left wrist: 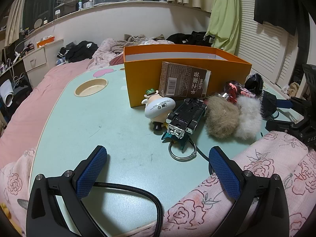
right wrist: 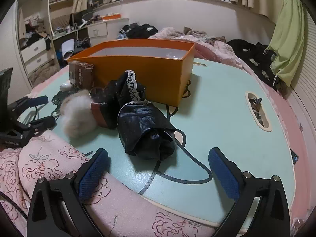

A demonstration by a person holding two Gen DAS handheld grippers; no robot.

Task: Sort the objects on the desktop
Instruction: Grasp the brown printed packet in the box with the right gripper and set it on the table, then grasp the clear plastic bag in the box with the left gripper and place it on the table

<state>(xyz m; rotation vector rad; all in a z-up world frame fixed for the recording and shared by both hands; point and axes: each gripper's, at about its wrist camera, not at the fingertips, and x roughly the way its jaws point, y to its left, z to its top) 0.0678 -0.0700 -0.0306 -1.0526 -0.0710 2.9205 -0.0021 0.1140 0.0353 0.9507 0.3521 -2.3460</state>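
An orange box [left wrist: 142, 83] [right wrist: 158, 69] stands open at the back of the mint table [left wrist: 88, 122]. In front of it lie a brown card box [left wrist: 183, 81], a white figurine [left wrist: 158, 106], an upturned toy car [left wrist: 185, 116] on a key ring [left wrist: 182, 151], two fur pom-poms [left wrist: 221, 116] [right wrist: 77, 114], a dark red heart box [right wrist: 102, 108] and a black lace-trimmed cloth [right wrist: 146, 126]. My left gripper [left wrist: 158, 158] [right wrist: 42, 110] is open, short of the key ring. My right gripper [right wrist: 158, 156] [left wrist: 280, 113] is open just before the cloth, holding nothing.
Pink rose-print fabric [left wrist: 266, 167] [right wrist: 49, 164] covers the table's near edge between both grippers. A round cup recess [left wrist: 91, 87] lies at the left, a slot [right wrist: 256, 110] with wrappers at the right. A black cable [left wrist: 138, 189] runs under the left gripper. A cluttered bed lies behind.
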